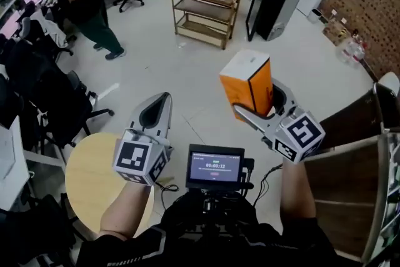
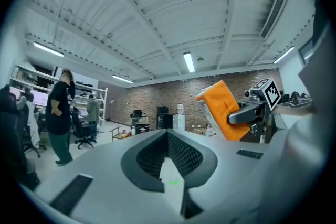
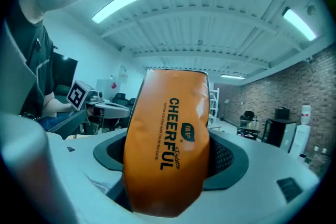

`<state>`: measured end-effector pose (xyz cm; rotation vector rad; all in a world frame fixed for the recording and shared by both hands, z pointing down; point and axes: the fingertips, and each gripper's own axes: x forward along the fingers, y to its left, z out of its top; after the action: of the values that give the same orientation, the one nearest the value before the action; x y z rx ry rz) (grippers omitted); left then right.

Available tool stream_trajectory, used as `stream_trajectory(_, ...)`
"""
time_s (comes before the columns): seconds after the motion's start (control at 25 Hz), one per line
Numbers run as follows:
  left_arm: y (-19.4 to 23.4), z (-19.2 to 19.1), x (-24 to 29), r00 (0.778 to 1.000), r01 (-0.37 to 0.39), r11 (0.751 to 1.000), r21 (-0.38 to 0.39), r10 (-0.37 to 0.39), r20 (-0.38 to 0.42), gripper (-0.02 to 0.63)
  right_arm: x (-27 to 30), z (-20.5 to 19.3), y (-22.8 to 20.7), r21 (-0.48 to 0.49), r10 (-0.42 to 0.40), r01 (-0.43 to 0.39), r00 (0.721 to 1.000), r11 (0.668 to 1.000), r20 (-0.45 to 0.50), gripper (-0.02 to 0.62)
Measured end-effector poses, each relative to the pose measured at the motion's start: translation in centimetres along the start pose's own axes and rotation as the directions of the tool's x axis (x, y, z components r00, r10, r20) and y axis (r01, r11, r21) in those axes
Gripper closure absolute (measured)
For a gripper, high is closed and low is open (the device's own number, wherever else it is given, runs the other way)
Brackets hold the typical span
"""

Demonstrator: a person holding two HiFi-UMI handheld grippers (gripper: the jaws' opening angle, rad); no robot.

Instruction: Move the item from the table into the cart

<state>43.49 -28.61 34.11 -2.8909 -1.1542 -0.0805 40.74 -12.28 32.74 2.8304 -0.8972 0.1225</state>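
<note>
Left gripper (image 1: 158,108) level, jaws pressed together, nothing between. Right gripper (image 1: 263,104) roughly level too, jaws wide, clamping orange pack (image 1: 247,80).

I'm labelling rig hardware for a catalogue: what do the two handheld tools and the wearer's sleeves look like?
Both the left tool and right tool are pale grey, tapered shells with dark ribbed pads. Each carries a white cube printed with black square markers. The sleeves are black.

Orange pkg (image 3: 165,144) w/ black print, b&w-patterned L cube (image 1: 139,159), R cube (image 1: 300,134), red-brick wall (image 1: 369,3), tan cart (image 1: 203,9).
</note>
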Motion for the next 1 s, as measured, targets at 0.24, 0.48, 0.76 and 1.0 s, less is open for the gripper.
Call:
stream_trajectory(0.24, -16.7, -0.4, 9.6, 0.963, 0.268, 0.963, 0.027, -0.268, -0.004, 0.604, -17.5, -5.0, -9.0, 0.016, -0.278, 0.278, 0.96, 0.96, -0.046, 0.219)
stream_trajectory(0.48, -31.3, 0.8, 14.8, 0.88, 0.474, 0.88, 0.033, -0.474, 0.01, 0.604, -32.5, -6.0, -12.8, -0.025, -0.503, 0.502, 0.861, 0.864, -0.073, 0.219)
stream_trajectory(0.76, -59.1, 2.1, 20.6, 0.696, 0.718, 0.695, 0.024, -0.718, -0.002, 0.604, -58.2, -8.8, -17.8, -0.01, -0.717, 0.72, 0.689, 0.694, -0.1, 0.219)
stream_trajectory(1.0, -75.2, 2.4, 22.3, 0.479, 0.877, 0.477, 0.049, -0.878, -0.024, 0.604, -72.1, -10.2, -18.4, -0.03, -0.85, 0.856, 0.507, 0.515, -0.141, 0.219)
